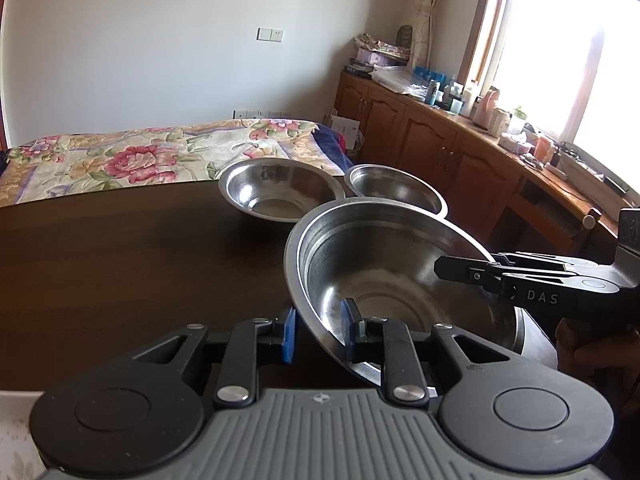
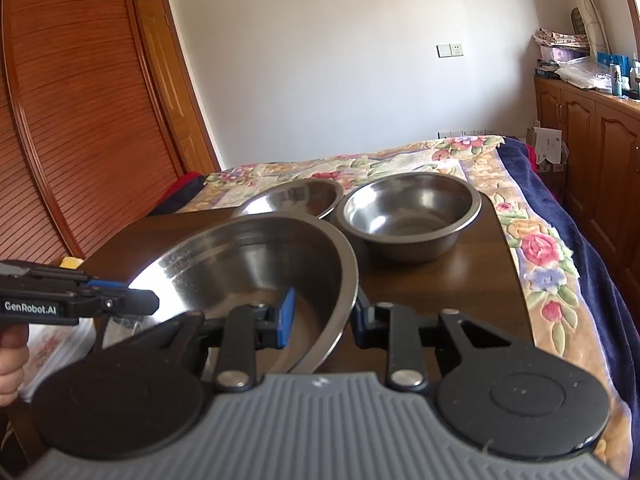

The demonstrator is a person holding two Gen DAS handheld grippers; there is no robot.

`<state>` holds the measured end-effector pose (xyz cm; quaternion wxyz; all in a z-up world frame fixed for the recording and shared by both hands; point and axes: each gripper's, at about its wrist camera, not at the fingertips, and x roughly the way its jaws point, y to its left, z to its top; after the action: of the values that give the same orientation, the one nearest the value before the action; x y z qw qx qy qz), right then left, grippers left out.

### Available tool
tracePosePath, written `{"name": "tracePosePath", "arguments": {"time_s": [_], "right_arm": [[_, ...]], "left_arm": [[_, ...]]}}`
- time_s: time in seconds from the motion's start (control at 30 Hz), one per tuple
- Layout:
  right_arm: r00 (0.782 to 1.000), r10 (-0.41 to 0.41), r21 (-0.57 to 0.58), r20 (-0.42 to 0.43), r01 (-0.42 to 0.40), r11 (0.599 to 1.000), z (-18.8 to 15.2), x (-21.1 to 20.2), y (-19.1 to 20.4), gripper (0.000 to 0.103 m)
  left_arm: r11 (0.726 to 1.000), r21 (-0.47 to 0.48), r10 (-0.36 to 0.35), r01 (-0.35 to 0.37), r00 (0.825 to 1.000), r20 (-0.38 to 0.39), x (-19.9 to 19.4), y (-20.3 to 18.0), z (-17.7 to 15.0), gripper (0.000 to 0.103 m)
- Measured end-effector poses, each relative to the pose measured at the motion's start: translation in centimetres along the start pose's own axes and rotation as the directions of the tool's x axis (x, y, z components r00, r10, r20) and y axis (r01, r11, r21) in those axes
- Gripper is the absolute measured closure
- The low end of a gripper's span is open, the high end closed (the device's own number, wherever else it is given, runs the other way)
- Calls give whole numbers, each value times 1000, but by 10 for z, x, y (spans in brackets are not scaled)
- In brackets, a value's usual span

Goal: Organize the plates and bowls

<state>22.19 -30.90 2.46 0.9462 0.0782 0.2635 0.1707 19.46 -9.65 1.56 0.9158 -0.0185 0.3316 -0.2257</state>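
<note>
A large steel bowl (image 1: 384, 280) (image 2: 256, 264) hangs tilted over the near part of the dark wooden table (image 1: 120, 260) (image 2: 460, 280). My left gripper (image 1: 318, 326) is shut on its near-left rim, one blue pad inside and one outside. My right gripper (image 2: 324, 316) is shut on the opposite rim the same way. Each gripper shows in the other's view: the right gripper (image 1: 440, 268) reaches in from the right, the left gripper (image 2: 154, 302) from the left. Behind stand a shallow steel bowl (image 1: 280, 192) (image 2: 296, 196) and a deeper steel bowl (image 1: 396, 188) (image 2: 408, 212), side by side and upright.
A bed with a floral cover (image 1: 140, 160) (image 2: 540, 248) lies just past the table's far edge. Wooden cabinets (image 1: 440, 148) with a cluttered top run under the window on the right. A slatted wardrobe (image 2: 80, 120) stands at the left. Bare tabletop stretches left of the bowls.
</note>
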Motion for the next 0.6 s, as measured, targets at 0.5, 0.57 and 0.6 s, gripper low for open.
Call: {"name": "tracePosePath", "arguments": {"time_s": [0.5, 0.57, 0.6], "right_arm": [[1000, -18, 4, -2, 18, 1000, -24, -18, 32, 71], [1000, -29, -5, 13, 29, 1000, -28, -21, 37, 71], [999, -30, -1, 20, 30, 1000, -29, -22, 39, 71]], "left_arm": [[1000, -11, -24, 24, 1000, 19, -33, 10, -30, 79], [1000, -12, -29, 29, 999, 24, -36, 12, -34, 79], [999, -13, -32, 33, 999, 26, -37, 14, -36, 79]]}}
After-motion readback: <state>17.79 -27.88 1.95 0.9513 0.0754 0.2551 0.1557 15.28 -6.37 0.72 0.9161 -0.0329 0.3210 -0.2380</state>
